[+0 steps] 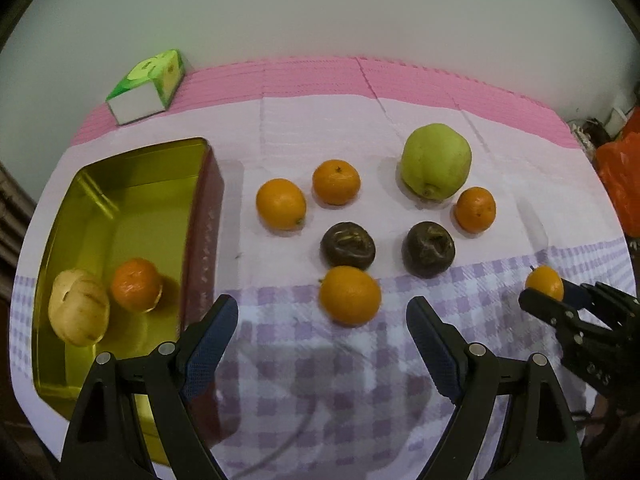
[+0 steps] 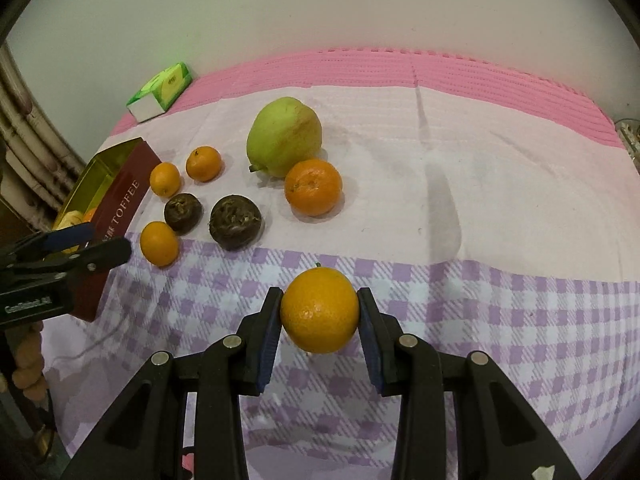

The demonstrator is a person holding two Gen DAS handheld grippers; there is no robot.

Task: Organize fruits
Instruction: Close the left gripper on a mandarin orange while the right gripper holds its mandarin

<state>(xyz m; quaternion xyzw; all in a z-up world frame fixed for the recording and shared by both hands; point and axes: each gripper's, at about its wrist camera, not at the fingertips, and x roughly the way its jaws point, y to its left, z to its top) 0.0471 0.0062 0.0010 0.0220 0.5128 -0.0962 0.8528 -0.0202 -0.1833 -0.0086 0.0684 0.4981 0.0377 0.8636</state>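
On the dark red side wall of the gold-lined rectangular tin (image 2: 120,216) I read "TOFFEE" in pale capitals (the smaller characters before it stay illegible). My black left tongs (image 2: 86,246) carry white lettering, too blurred to spell.

Both wrist cams look down-forward, close over the counter (image 1: 320,128), L from left, R from right, sharing the green pear (image 1: 437,161) (image 2: 285,136).
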